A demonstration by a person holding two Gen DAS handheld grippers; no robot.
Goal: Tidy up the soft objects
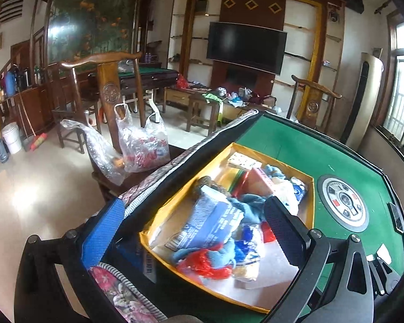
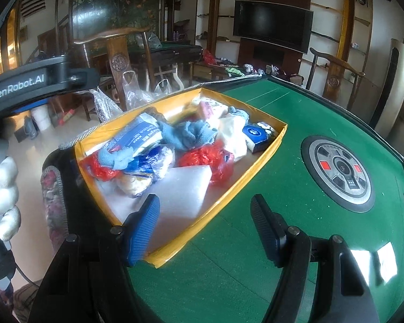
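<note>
A yellow-rimmed box (image 1: pixel 313 199) (image 2: pixel 266 150) sits on the green table, full of soft things: a packaged blue cloth (image 1: pixel 215 220) (image 2: pixel 137 132), a loose blue towel (image 2: pixel 194 134), red plastic bags (image 1: pixel 202 263) (image 2: pixel 210 158), a white foam block (image 2: pixel 185 183) and a blue packet (image 2: pixel 256 132). My left gripper (image 1: pixel 194 228) is open above the box's near-left end, empty. My right gripper (image 2: pixel 204 226) is open and empty over the box's near corner. The left gripper's body (image 2: pixel 27 83) shows at the upper left of the right wrist view.
The green mahjong table (image 1: pixel 296 145) (image 2: pixel 256 282) has a round centre console (image 1: pixel 343 202) (image 2: pixel 339 169). A floral quilted cloth (image 1: pixel 121 296) (image 2: pixel 51 202) hangs at the table's left edge. Plastic bags (image 1: pixel 142 145) lie on a low wooden table, with wooden chairs (image 1: pixel 107 86) beyond.
</note>
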